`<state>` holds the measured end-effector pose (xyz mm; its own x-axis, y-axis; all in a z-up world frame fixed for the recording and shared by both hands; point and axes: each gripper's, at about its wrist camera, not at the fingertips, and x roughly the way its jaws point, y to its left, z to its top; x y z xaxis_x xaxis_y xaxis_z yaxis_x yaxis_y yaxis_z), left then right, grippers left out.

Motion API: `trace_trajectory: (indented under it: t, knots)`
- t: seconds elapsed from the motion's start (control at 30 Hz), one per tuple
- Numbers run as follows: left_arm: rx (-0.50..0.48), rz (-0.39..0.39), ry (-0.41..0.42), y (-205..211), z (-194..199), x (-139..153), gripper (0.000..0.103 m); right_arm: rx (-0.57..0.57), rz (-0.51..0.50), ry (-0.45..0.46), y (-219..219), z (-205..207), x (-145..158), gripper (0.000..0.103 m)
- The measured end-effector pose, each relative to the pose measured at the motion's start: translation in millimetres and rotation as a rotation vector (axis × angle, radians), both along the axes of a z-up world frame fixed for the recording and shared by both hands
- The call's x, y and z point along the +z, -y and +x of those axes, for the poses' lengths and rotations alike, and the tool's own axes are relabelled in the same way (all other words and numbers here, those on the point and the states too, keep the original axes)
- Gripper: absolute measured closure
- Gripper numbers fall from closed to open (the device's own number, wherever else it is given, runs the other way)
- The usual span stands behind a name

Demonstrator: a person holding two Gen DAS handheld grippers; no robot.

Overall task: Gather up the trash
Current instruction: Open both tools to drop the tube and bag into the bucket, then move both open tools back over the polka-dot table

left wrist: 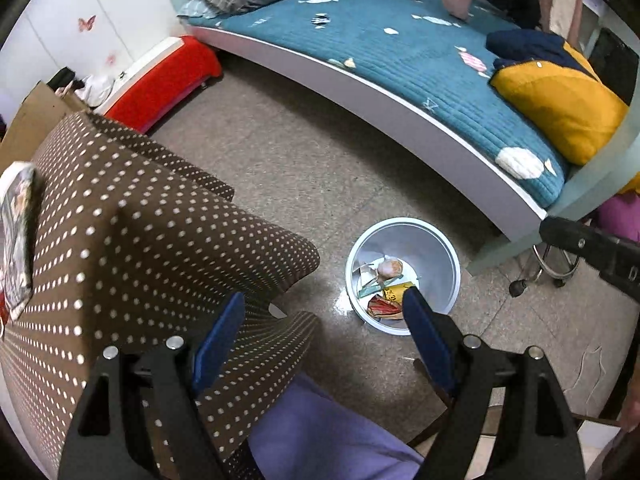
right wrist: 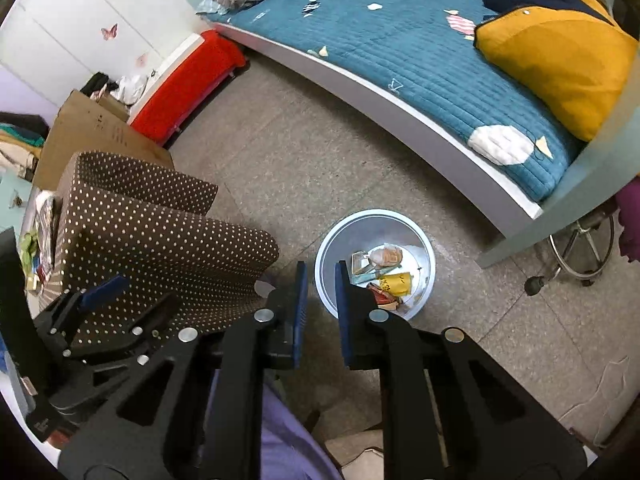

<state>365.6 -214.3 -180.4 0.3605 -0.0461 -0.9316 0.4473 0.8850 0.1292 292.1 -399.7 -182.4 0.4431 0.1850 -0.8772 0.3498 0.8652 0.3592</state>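
A pale blue round trash bin (left wrist: 434,256) (right wrist: 416,236) stands on the speckled floor beside the bed's corner. Crumpled wrappers and paper scraps (left wrist: 386,286) (right wrist: 386,276) lie on its bottom. My left gripper (left wrist: 323,298) hangs above the bin's left side, open, with nothing between its blue pads. My right gripper (right wrist: 321,268) is over the bin's left rim, shut and empty. Its black body (left wrist: 592,252) shows at the right edge of the left wrist view. The left gripper's body (right wrist: 100,296) appears low left in the right wrist view.
A brown polka-dot armchair (left wrist: 140,220) (right wrist: 160,232) stands close on the left. The bed with a teal quilt (left wrist: 400,60) and a yellow pillow (left wrist: 560,104) runs across the back. A wheeled stool base (right wrist: 580,248) is right of the bin. A person's purple clothing (left wrist: 320,432) is below.
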Motion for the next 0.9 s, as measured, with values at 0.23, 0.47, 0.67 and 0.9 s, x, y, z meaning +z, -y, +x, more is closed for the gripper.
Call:
trace_trajectory:
  t: [0.23, 0.47, 0.67, 0.9]
  knots:
    - [0.007, -0.015, 0.01, -9.6, -4.9, 6.9, 0.023, -0.009, -0.093, -0.014, -12.6, -6.9, 2.0, 0.023]
    - [0.001, -0.032, 0.017, -13.2, -12.2, 13.1, 0.023, -0.02, -0.123, -0.004, -19.2, -16.3, 13.8, 0.023]
    - [0.0, -0.053, 0.048, -22.1, -19.7, 29.5, 0.023, -0.023, -0.145, 0.019, -30.1, -21.1, 27.2, 0.023]
    - [0.002, -0.087, 0.102, -32.9, -31.5, 54.0, 0.023, -0.007, -0.164, 0.053, -43.3, -23.8, 41.0, 0.023]
